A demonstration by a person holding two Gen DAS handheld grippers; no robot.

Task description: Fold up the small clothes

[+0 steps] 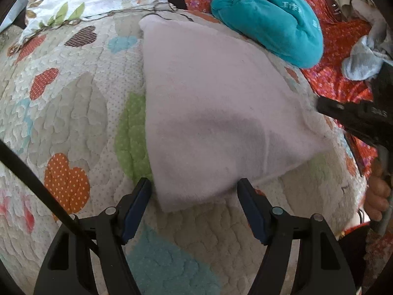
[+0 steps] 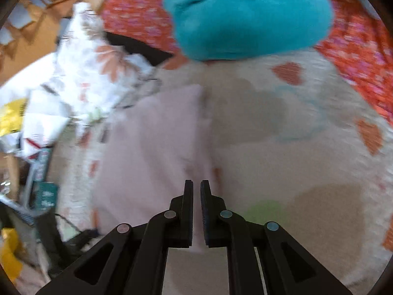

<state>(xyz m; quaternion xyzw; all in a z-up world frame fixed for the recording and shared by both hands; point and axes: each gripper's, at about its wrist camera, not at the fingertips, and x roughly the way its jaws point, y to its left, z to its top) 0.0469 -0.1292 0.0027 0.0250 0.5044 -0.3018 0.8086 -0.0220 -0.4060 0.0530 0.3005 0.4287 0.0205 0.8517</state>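
Pink cloth [image 1: 208,113] lies flat on the bed quilt [image 1: 73,113], in the middle, with its near corner pointing at my left tongs [image 1: 194,189]. It looks folded once already, I think, because I can see a doubled edge on its right side. My left tongs are wide open, one finger on each side of that near corner, not pinching it yet. My right tongs [image 2: 196,191] are almost closed with just a thin gap, and I see nothing between them. They sit over the near right edge of the cloth.

A teal bundle [image 1: 267,19] rests at the far side, just past the cloth.

If I close the left tongs too low, I may pinch the quilt too. If I grab only the top layer, the fold could fall open.
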